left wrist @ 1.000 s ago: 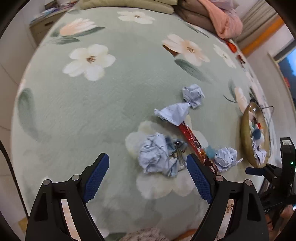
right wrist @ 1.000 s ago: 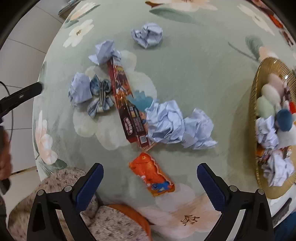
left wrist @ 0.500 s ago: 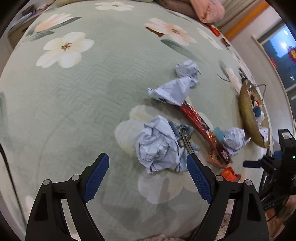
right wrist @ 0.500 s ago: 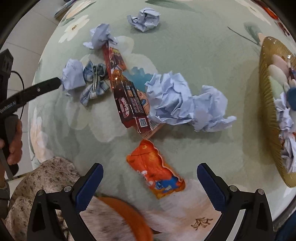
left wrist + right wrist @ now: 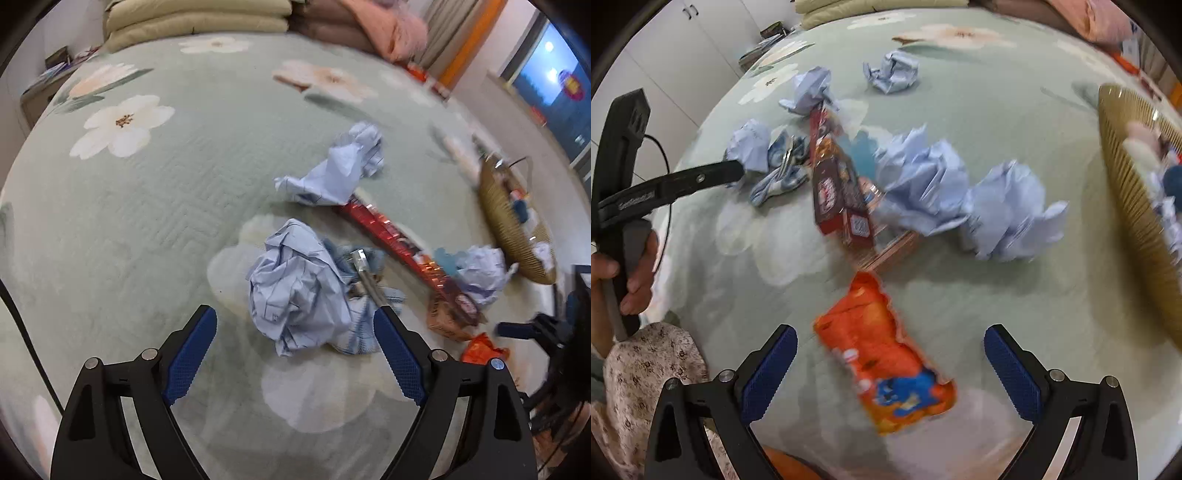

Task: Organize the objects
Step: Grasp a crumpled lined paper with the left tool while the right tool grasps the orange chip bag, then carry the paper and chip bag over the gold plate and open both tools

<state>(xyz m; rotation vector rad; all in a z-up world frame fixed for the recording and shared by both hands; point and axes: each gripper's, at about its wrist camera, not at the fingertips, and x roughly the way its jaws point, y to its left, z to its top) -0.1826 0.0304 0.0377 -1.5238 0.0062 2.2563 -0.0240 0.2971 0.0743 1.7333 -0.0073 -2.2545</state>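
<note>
Left wrist: wide-open, empty left claw (image 5: pixel 293 349) flanks crumpled paper ball (image 5: pixel 295 291); right claw (image 5: pixel 890 373), equally spread, straddles glossy orange wrapper (image 5: pixel 886 365).

Pale green quilt (image 5: pixel 155 206) on the bed, scattered with big white flowers. Crumpled paper balls (image 5: pixel 299 291) in light blue with faint lines. A red, glossy wrapper (image 5: pixel 391 230) runs long and thin; another wrapper (image 5: pixel 882 354) is bright orange with a blue patch. The basket (image 5: pixel 1134 206) is golden-brown and ribbed. Both grippers (image 5: pixel 295 350) (image 5: pixel 890 369) are black with blue textured pads (image 5: pixel 188 354).
</note>
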